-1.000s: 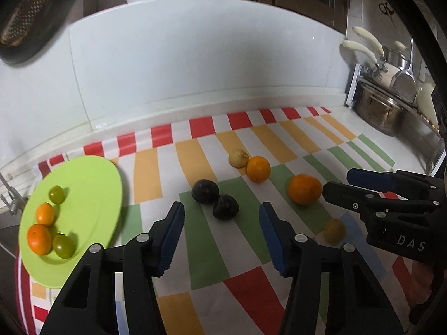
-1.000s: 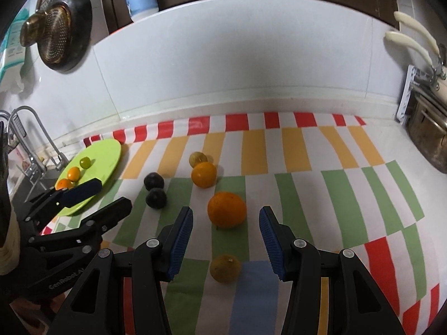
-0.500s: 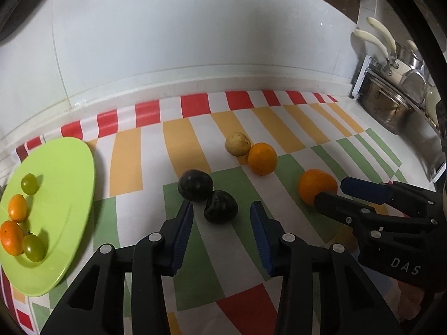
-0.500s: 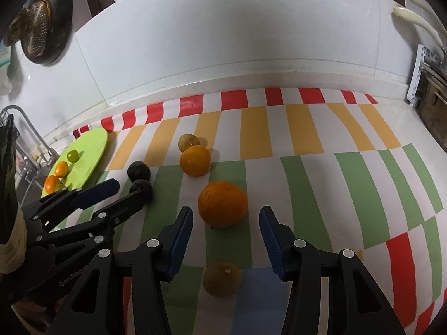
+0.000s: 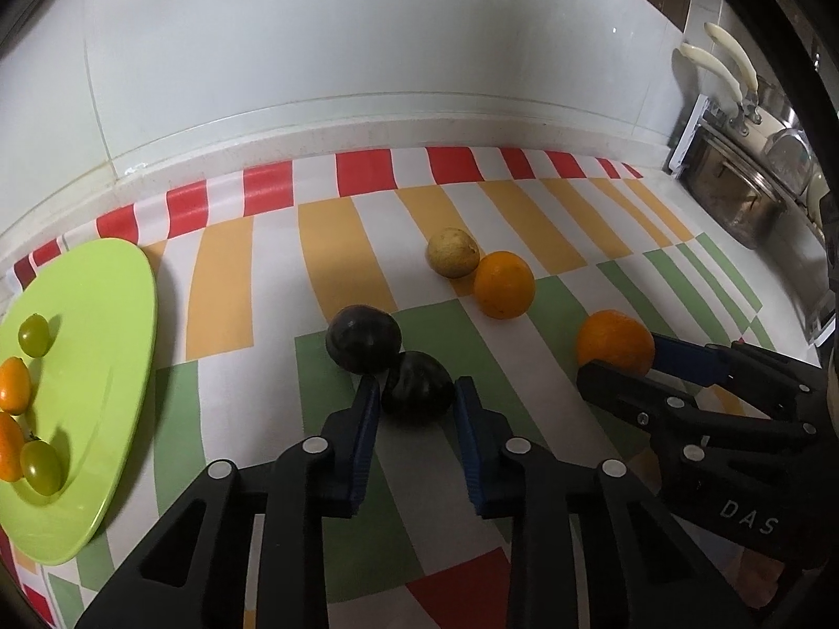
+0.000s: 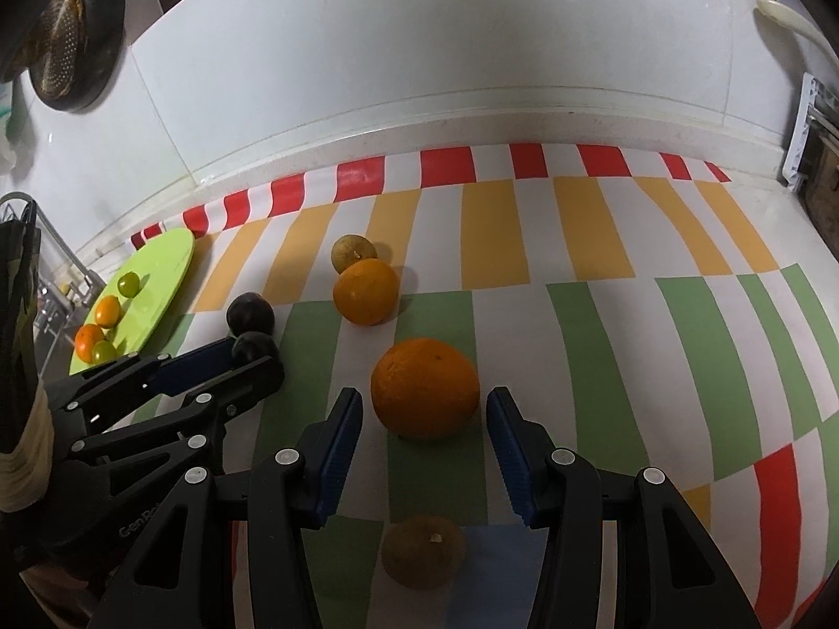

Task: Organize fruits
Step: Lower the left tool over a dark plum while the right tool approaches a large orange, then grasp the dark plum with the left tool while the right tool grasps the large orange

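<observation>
My left gripper (image 5: 417, 387) is shut on a dark plum (image 5: 419, 393) lying on the striped cloth; its blue pads press both sides. A second dark plum (image 5: 363, 340) touches it behind. My right gripper (image 6: 425, 399) stands open around a large orange (image 6: 425, 388), with a gap on each side. Farther back sit a smaller orange (image 6: 366, 291) and a yellowish round fruit (image 6: 352, 252). A brownish fruit (image 6: 422, 553) lies under the right gripper's fingers. The green plate (image 5: 105, 340) at the left holds small orange and green fruits.
A white wall runs along the back of the counter. Metal pots and a rack (image 5: 734, 194) stand at the right end. A strainer (image 6: 68, 47) hangs on the wall at the upper left, and a wire rack (image 6: 21, 220) stands at the left edge.
The left gripper moved forward and down onto the nearer plum and its jaws closed against it. The right gripper sank closer to the large orange with its jaws unchanged.
</observation>
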